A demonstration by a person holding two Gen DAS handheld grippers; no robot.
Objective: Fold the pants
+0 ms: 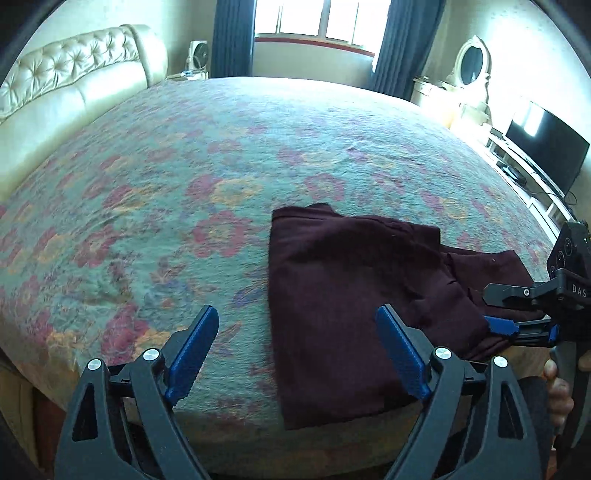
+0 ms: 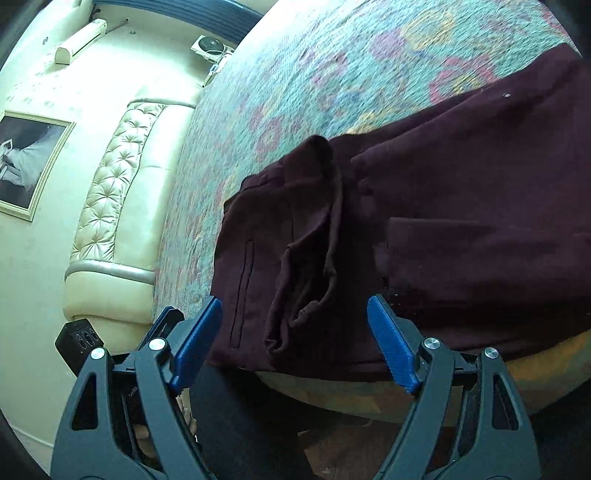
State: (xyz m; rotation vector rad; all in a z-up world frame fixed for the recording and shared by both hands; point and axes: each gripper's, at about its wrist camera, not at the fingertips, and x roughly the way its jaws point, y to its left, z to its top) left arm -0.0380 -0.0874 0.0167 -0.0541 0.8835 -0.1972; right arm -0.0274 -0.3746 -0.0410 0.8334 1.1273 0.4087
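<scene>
Dark maroon pants lie partly folded on the floral bedspread near the bed's front edge. My left gripper is open and empty, hovering above the bed edge at the pants' left side. My right gripper is open and empty, its fingers apart over the pants' near edge, where a bunched fold and a pocket slit show. The right gripper also shows in the left wrist view, at the right of the pants.
A cream tufted headboard stands at the left. A window with dark curtains, a dresser with an oval mirror and a TV lie beyond the bed. A framed picture hangs on the wall.
</scene>
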